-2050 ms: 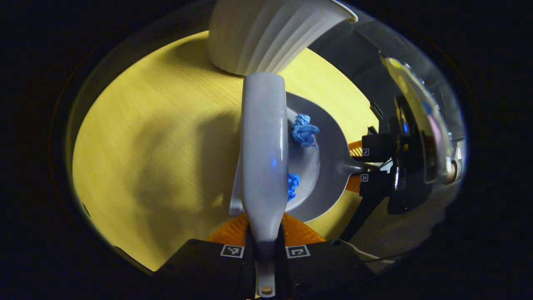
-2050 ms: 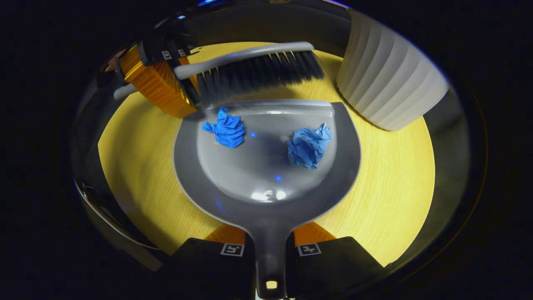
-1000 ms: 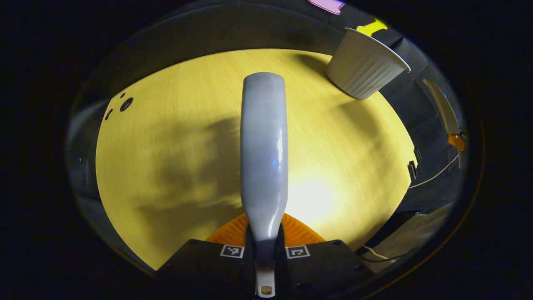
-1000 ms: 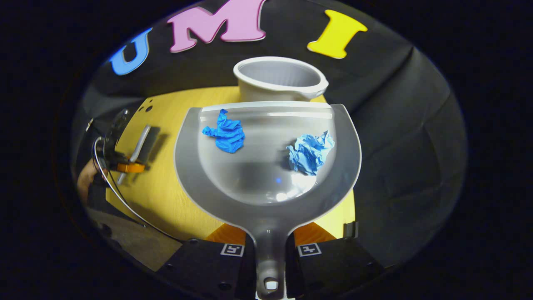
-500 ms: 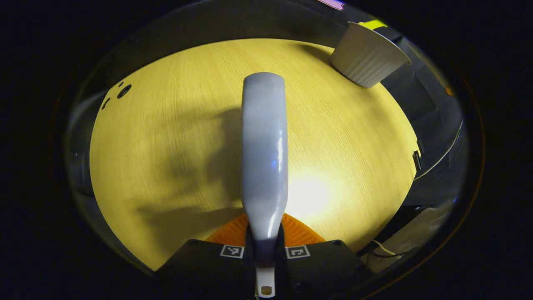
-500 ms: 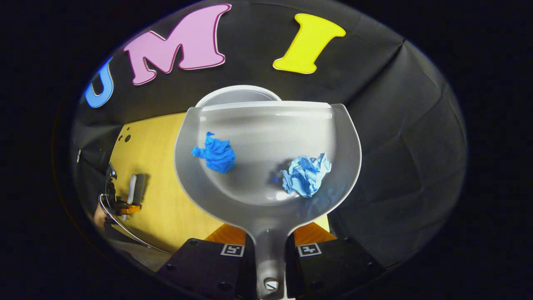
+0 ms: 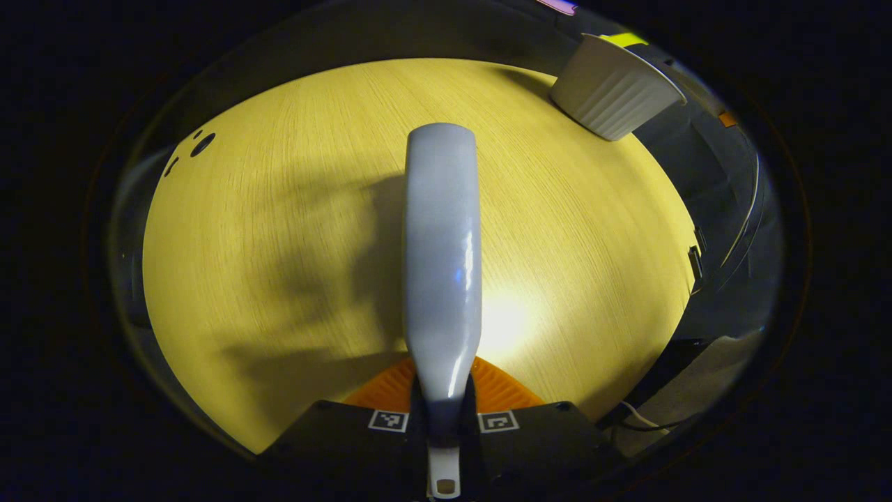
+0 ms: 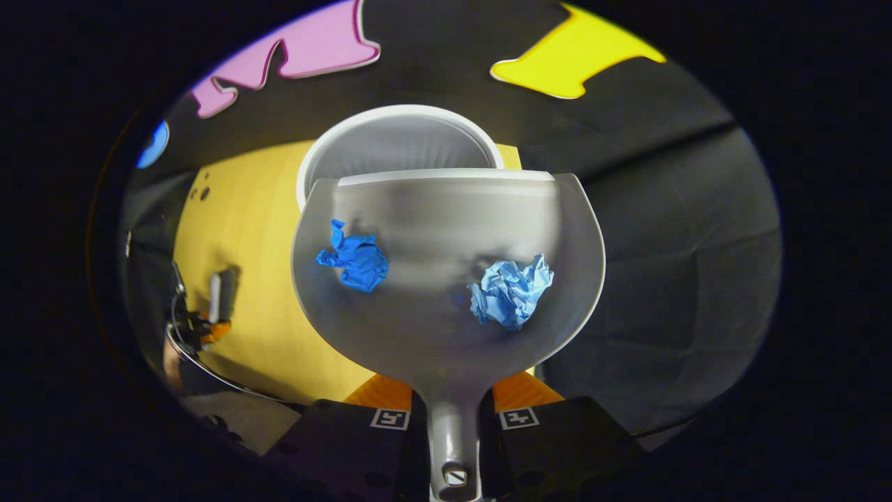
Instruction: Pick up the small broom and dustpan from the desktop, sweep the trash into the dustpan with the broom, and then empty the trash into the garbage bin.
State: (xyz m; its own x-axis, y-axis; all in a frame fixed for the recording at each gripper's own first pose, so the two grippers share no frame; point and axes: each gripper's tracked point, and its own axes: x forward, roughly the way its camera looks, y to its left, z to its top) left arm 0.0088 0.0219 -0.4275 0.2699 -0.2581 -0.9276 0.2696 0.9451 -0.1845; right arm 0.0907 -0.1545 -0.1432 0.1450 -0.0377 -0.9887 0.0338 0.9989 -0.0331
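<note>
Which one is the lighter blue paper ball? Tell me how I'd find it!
Find the grey dustpan that the right gripper holds in front of the white ribbed garbage bin. Two crumpled paper balls lie in it. The lighter blue paper ball is the paler, bigger one on the right; the darker blue paper ball lies on the left.

No readable text, brand or number is showing.

Small square black-and-white coded markers (image 7: 388,420) are sitting on each claw's body, one on either side of the gripped handle; they are carrying patterns, not legible writing. Nothing printed is showing on the items ahead of either claw.
</note>
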